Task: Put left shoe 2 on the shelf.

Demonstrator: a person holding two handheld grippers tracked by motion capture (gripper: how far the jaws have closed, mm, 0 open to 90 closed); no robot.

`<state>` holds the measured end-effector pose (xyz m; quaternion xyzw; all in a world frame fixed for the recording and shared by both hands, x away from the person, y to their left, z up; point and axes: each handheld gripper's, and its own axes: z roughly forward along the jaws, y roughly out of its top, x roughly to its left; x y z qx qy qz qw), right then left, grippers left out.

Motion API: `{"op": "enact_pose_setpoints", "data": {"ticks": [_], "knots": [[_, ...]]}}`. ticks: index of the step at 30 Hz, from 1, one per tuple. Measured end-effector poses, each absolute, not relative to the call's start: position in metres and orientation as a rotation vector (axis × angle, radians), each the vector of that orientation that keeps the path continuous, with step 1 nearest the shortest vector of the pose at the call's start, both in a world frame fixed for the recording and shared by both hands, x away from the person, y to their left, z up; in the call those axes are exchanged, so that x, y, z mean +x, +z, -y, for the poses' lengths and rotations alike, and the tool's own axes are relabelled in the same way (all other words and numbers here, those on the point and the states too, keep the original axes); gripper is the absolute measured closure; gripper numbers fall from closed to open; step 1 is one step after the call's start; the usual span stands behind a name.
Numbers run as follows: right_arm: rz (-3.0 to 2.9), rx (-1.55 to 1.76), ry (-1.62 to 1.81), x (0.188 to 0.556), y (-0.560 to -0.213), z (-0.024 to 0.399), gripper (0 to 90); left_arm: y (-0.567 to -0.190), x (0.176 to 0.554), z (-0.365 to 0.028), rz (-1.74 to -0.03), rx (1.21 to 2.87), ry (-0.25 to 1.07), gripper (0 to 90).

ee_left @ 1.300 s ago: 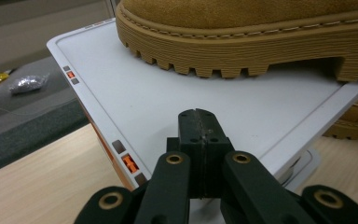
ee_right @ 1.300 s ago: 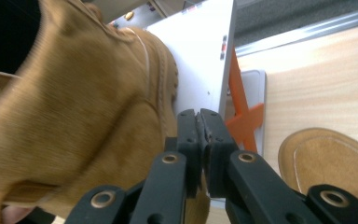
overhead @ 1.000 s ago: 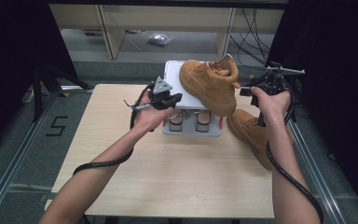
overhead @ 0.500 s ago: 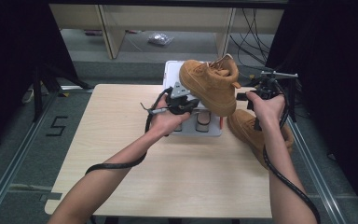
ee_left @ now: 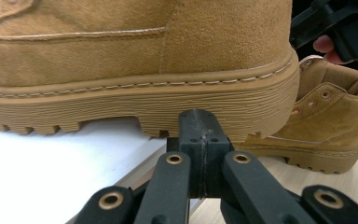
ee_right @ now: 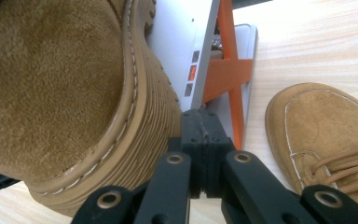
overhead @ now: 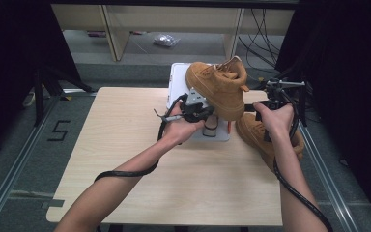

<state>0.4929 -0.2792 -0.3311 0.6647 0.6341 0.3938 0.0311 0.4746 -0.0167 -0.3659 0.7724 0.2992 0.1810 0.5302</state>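
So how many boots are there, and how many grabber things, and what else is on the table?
Tan boots: 2, one on the white stand, one on the table
White stand with orange brace: 1
Grippers: 2, left gripper and right gripper, both shut
Total: 5

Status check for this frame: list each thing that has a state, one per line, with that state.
Left gripper: jaws shut, empty, tips at the sole of the upper boot.
Right gripper: jaws shut, empty, tips at that boot's sole.
Upper boot: on top of the white stand, tilted.
Second boot: upright on the table.
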Motion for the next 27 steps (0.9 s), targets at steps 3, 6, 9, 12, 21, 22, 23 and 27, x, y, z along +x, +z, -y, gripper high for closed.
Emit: {"op": "enact_pose_setpoints", "data": {"ticks": [3,6,9,12,21,22,23,27], "knots": [[-1.983,1.992,1.275,0.494,-0.335,0.283,90.0,-0.367,0.475,0.019,-0.72,1.844,0.428,89.6],[-1.965,2.028,1.233,0.493,-0.332,0.28,90.0,-0.366,0.475,0.019,-0.724,1.844,0.427,89.7],[-1.97,2.029,1.268,0.493,-0.333,0.28,90.0,-0.365,0.475,0.018,-0.729,1.851,0.433,89.7],[-2.003,2.012,1.189,0.492,-0.331,0.278,90.0,-0.363,0.475,0.015,-0.748,1.852,0.443,89.8],[-2.051,1.984,1.272,0.488,-0.33,0.258,90.0,-0.361,0.477,-0.006,-0.802,1.827,0.453,89.9],[-2.06,1.961,1.246,0.488,-0.33,0.255,90.0,-0.36,0.478,-0.008,-0.811,1.819,0.452,89.9],[-2.059,1.983,1.247,0.487,-0.329,0.252,90.0,-0.36,0.479,-0.011,-0.82,1.815,0.455,89.9],[-2.088,1.947,1.282,0.487,-0.328,0.239,90.0,-0.361,0.483,-0.024,-0.854,1.801,0.45,89.9]]}}
